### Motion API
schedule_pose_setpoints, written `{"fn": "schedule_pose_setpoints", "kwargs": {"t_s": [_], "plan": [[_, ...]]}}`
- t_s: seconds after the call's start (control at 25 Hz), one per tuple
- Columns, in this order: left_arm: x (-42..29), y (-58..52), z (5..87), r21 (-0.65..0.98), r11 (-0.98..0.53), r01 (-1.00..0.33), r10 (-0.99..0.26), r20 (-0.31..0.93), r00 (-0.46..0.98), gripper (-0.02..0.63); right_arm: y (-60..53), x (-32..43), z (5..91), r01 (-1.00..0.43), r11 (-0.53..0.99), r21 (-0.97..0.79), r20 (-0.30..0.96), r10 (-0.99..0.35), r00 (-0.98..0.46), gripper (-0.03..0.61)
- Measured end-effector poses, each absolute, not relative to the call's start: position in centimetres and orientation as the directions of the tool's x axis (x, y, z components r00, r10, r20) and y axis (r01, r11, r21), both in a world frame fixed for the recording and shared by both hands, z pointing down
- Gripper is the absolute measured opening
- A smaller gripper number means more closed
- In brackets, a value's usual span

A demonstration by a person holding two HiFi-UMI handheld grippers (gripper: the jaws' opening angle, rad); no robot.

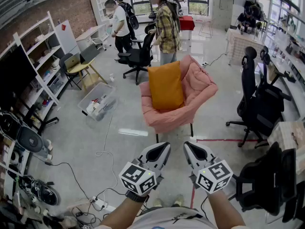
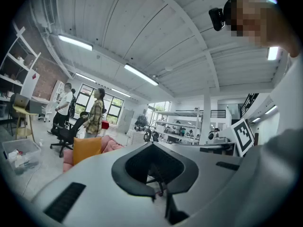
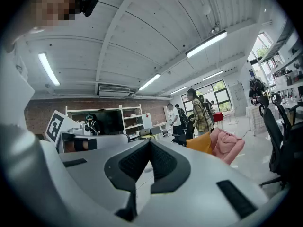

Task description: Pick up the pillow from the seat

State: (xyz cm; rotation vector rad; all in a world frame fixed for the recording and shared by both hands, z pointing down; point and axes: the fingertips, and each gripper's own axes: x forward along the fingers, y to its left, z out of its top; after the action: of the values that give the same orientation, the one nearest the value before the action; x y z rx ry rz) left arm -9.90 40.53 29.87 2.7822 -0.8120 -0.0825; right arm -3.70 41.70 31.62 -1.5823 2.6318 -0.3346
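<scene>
An orange pillow [image 1: 166, 86] stands upright against the back of a pink armchair [image 1: 196, 95] in the middle of the floor. It is some way ahead of both grippers. My left gripper [image 1: 162, 150] and right gripper [image 1: 190, 148] are held side by side low in the head view, both shut with nothing between the jaws. The left gripper [image 2: 151, 145] view has the pillow [image 2: 86, 149] small at the left, on the armchair [image 2: 112, 144]. In the right gripper [image 3: 150, 144] view the pillow [image 3: 200, 142] and armchair [image 3: 226, 145] lie off to the right.
Two people [image 1: 166, 26] stand behind the armchair beside a black office chair [image 1: 138, 56]. More black office chairs [image 1: 259, 99] stand at the right. A clear plastic bin [image 1: 97, 101] sits on the floor to the left. Cables and a power strip [image 1: 97, 204] lie near my feet. Shelves [image 1: 43, 66] line the left wall.
</scene>
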Motion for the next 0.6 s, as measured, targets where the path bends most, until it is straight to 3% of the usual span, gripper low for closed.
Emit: {"fn": "schedule_pose_setpoints", "kwargs": {"t_s": [0.6], "plan": [[-6.2,40.1,30.9,0.237,-0.796,-0.556,-0.567,0.03,0.823,0.011,41.5,0.2,31.8,-0.832,0.499,-0.243,0.014,-0.856,-0.518,0.017]]}}
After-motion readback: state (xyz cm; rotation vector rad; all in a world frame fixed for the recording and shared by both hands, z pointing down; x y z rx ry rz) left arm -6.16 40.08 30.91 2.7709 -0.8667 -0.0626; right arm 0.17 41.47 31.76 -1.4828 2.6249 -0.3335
